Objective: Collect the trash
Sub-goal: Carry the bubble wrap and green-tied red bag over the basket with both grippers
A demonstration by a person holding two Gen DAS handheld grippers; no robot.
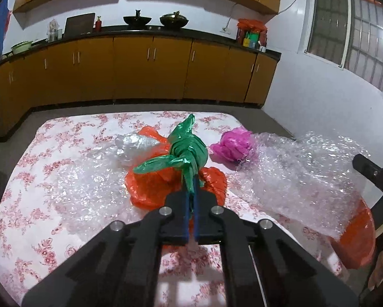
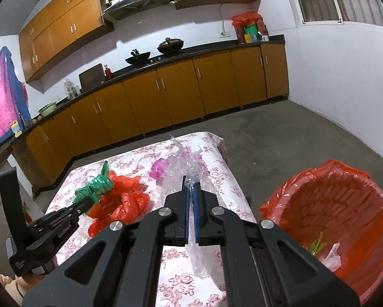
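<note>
Left hand-held gripper (image 1: pixel 191 186) is clamped tight on the tail of the knotted green bag (image 1: pixel 188 151), blue pads pinching the twisted plastic just below the knot. No earlier view here, so only the grip itself can be told: jaws narrow, plastic squeezed between them. The green bag lies over a crumpled orange bag (image 1: pixel 150 186) in the middle of the counter (image 1: pixel 20 204), which wears a white cloth with pink flowers.

Over to the right hand-held gripper (image 2: pixel 190 186): jaws pressed together on a strand of clear bubble wrap (image 2: pixel 186 174), the sheet bunching up ahead of the fingertips and trailing back underneath them. In the left wrist view that same bubble wrap (image 1: pixel 301 174) billows across the right side of the counter, with a pink bag (image 1: pixel 232 145) just behind it, touching its edge. Another patch of clear wrap lies left of the orange bag, and a whitish wad (image 1: pixel 132 145) rests against the orange bag's far left side.

And there is the bin (image 2: pixel 345 220), lined in orange plastic, standing just beside the counter's right edge, below the right gripper's side. A few scraps lie at the bottom of it, one greenish, one pale.
</note>
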